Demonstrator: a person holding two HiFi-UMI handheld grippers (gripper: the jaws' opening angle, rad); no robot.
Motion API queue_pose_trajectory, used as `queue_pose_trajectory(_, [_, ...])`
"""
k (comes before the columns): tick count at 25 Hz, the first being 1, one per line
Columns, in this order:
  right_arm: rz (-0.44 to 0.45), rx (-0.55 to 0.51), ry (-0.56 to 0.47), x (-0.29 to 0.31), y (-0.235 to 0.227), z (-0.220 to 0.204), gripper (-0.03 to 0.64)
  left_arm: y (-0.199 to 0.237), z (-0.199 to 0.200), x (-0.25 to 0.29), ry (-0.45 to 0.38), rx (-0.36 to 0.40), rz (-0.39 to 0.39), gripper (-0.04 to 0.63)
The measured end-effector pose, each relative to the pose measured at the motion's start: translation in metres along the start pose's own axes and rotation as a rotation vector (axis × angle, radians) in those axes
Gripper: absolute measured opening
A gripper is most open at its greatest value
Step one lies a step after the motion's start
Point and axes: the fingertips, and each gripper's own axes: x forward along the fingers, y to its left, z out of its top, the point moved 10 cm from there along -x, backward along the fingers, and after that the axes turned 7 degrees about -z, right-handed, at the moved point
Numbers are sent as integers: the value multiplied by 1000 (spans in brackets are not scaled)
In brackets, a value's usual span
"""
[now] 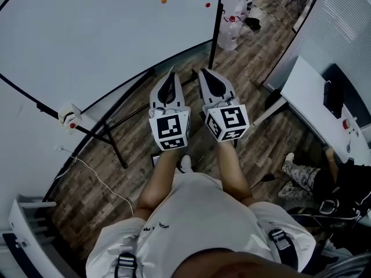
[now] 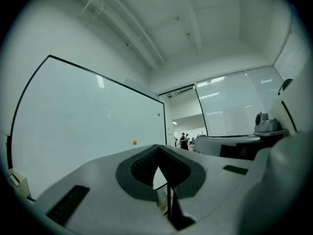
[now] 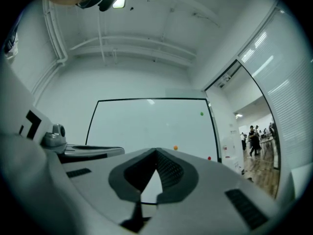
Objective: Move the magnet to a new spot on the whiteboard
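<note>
The whiteboard (image 1: 87,33) stands ahead and to the left on a black stand. An orange magnet (image 1: 163,0) and a red magnet (image 1: 208,5) stick near its right edge. The left gripper view shows the orange magnet (image 2: 134,142) and a green magnet (image 2: 158,114); the right gripper view shows green (image 3: 201,113), orange (image 3: 175,148) and red (image 3: 209,157) ones. My left gripper (image 1: 170,73) and right gripper (image 1: 203,73) are side by side at waist height, well short of the board. Both are shut, with nothing held.
The stand's black legs (image 1: 113,138) spread over the wood floor below the board. Large water bottles (image 1: 229,32) stand past its right post. A white desk (image 1: 313,94) and a seated person (image 1: 301,175) are at the right. A white cable (image 1: 93,175) lies on the floor at left.
</note>
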Motion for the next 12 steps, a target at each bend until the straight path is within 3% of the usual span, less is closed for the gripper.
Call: queue_pose_trajectory(12, [-23,-22,-5,109,-25,-11,14,63,-9,106,-4,2,-16,3])
